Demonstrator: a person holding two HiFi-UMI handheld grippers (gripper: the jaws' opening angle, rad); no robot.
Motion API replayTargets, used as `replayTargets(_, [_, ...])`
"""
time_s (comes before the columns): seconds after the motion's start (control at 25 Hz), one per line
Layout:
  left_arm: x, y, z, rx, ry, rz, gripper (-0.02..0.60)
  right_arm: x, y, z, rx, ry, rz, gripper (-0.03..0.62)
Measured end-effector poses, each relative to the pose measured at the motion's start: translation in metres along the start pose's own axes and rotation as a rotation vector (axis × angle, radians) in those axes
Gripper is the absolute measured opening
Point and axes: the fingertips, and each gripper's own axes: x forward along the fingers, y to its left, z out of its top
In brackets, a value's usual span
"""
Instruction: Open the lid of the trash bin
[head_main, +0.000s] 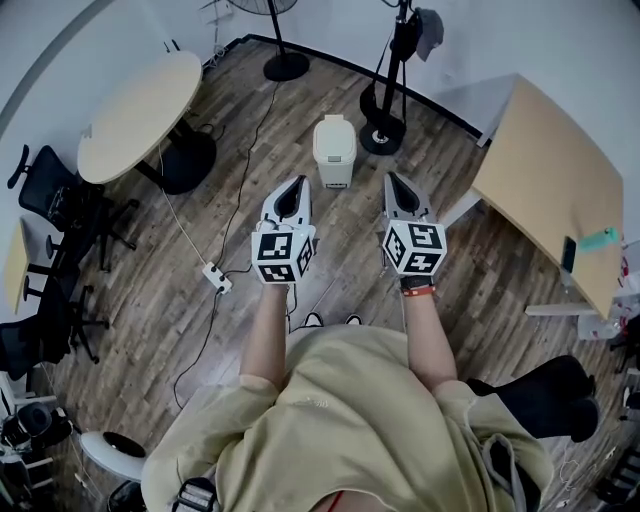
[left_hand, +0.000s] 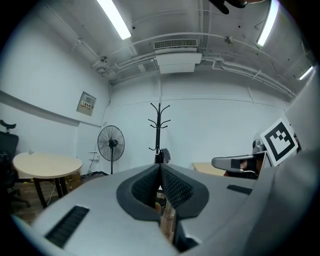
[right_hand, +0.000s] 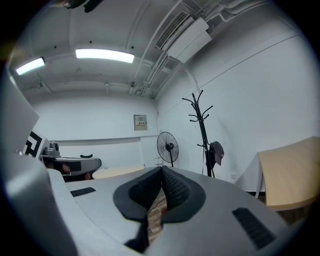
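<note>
Left gripper (head_main: 296, 186) and right gripper (head_main: 393, 181), head view: both are held side by side at chest height in front of the person, tips toward 12 o'clock. In each gripper view the two dark ribbed pads (left_hand: 175, 186) meet at their tips, so the jaws of both tools are together with nothing clamped between them; only a thin slit of wooden floor (head_main: 250, 120) shows below the contact line.

The trash bin (head_main: 334, 152), cream-coloured and upright, stands on the floor at 12 o'clock from the person, beyond the tips and in line with the gap between the two grippers. It is apart from both. Its lid (head_main: 335, 128) lies flat on the body, closed.

Surroundings, head view: a round table (head_main: 140, 105) at 10 o'clock; a rectangular table (head_main: 555, 185) at 2 o'clock, with a teal object near its far right edge; a fan base (head_main: 286, 66) at 11 o'clock from the bin; a coat rack base (head_main: 382, 132) at 2 o'clock from the bin, just beside it. A white power strip (head_main: 217, 277) lies on the floor at 8 o'clock from the left gripper, its cable running toward the fan. Black office chairs (head_main: 50, 190) stand at 9 o'clock.
</note>
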Motion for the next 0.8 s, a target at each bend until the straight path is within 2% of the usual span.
replayTargets(0.4, [-0.011,-0.021,-0.018,-0.012,0.015,0.033,0.021,-0.014,0.002,-0.015,0.033,0.012,0.070,0.017])
replayTargets(0.8, [0.014,0.004,-0.030,-0.034,0.004,0.038,0.021,0.023,0.005,-0.031,0.024,0.028,0.071,0.017])
